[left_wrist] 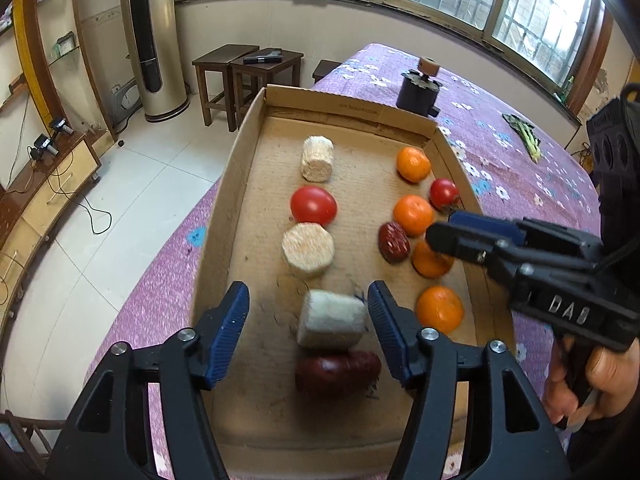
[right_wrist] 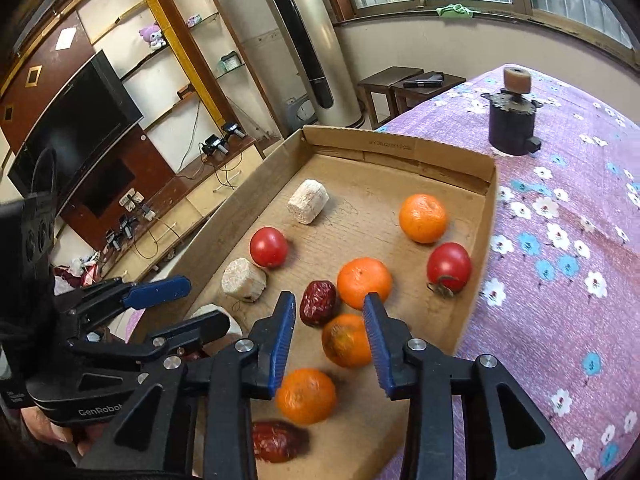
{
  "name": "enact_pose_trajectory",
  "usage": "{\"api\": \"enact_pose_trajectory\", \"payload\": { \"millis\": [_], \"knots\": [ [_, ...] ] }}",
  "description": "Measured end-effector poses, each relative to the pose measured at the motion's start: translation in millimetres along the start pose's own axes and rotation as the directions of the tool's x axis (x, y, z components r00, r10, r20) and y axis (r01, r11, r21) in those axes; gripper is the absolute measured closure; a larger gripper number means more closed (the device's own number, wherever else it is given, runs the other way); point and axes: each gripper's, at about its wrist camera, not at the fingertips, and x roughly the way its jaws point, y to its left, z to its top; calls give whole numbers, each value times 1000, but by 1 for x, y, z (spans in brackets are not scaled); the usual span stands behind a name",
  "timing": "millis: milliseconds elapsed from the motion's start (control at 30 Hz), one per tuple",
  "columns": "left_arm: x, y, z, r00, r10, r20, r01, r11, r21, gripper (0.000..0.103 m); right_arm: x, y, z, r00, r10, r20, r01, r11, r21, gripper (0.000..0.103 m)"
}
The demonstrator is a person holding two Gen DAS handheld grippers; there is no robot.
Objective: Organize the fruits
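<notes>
The left gripper [left_wrist: 308, 322] hangs open over the near end of the cardboard tray [left_wrist: 224, 184], its blue ribbed pads standing either side of a pale fibrous cylinder [left_wrist: 331, 320] that lies on its side, long axis running across the gap from pad to pad; the right pad is just beside one end, the left pad well apart from the other. Just behind it toward the camera lies a dark wrinkled date [left_wrist: 338, 372], and further up the same left column sit a second rough cylinder [left_wrist: 308, 250], a glossy tomato [left_wrist: 313, 205] and a third cylinder [left_wrist: 317, 159]. The right gripper [right_wrist: 330, 342] is also open, holding nothing, and an orange [right_wrist: 347, 340] with a brownish blemish sits squarely between its pads. Around it in the right column lie another date [right_wrist: 318, 303], three more dimpled oranges and a stemmed tomato [right_wrist: 448, 267]. The right gripper seems the better placed to close.
</notes>
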Motion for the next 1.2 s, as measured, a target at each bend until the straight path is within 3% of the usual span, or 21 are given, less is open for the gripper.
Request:
{"api": "enact_pose_trajectory", "payload": {
  "millis": [133, 233, 333, 600, 833, 933, 1200],
  "knots": [
    [-10, -8, -11, 1000, 5, 13, -5, 1000, 18, 41, -17, 0, -3, 1000, 11, 19, -11, 1000, -17, 58],
    [-19, -14, -19, 999, 14, 30, -15, 999, 38, 31, -29, 1, -7, 999, 19, 33, -17, 998, -56, 45],
    [-29, -20, -27, 998, 27, 48, -30, 998, 63, 30, -39, 5, -14, 999, 31, 34, -28, 994, -102, 44],
    [-46, -32, -44, 996, 38, 78, -46, 993, 107, 30, -65, 6, -38, 998, 32, 55, -21, 981, -195, 21],
    [-58, -37, -57, 994, 59, 97, -69, 992, 108, 19, -83, 9, -57, 997, 60, 49, -43, 951, -307, 15],
    [-61, -41, -63, 995, 49, 93, -60, 990, 125, 19, -91, 14, -65, 994, 94, 49, -71, 933, -352, 3],
    [-74, -52, -74, 991, 64, 120, -81, 987, 141, 19, -97, 26, -85, 992, 121, 23, -98, 891, -444, 2]
  ]
}}
